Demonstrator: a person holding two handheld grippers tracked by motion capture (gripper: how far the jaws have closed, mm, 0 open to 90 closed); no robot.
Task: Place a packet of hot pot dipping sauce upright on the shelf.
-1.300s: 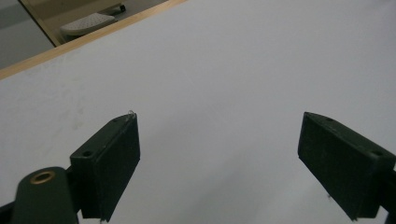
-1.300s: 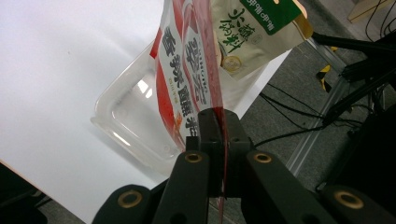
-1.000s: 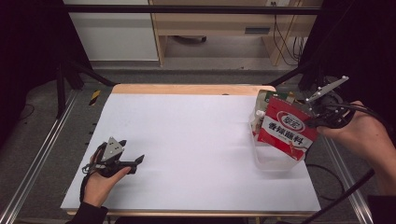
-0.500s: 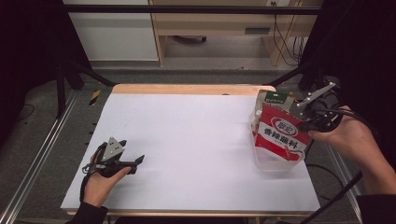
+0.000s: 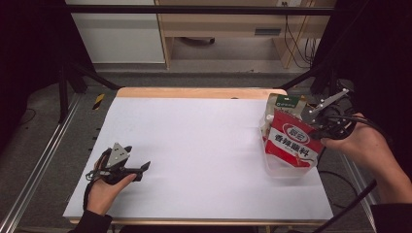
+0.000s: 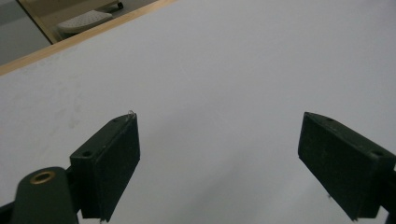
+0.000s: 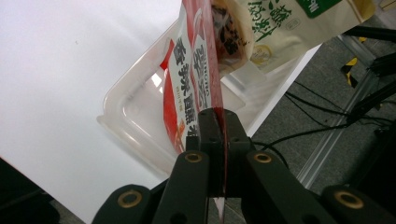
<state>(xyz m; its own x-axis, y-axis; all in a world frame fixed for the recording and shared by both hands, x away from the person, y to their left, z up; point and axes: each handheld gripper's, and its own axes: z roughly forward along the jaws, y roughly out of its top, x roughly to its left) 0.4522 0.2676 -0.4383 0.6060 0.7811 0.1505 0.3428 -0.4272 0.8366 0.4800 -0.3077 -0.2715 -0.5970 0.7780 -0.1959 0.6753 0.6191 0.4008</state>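
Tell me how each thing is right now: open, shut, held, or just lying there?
Red packet: held by its edge, hanging over the clear box.
Clear box: open, no lid, on the table's right side.
Green-label packet: standing in the box.
Right gripper: shut on the red packet.
Left gripper: open, holding nothing.

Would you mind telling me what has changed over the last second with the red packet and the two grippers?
The right gripper, shut on the red packet, has tipped it slightly and eased it lower toward the clear plastic tray. Nothing was taken hold of or let go. The left gripper stayed open, resting on the white table, and the green-and-cream pouch stayed put behind the red packet.
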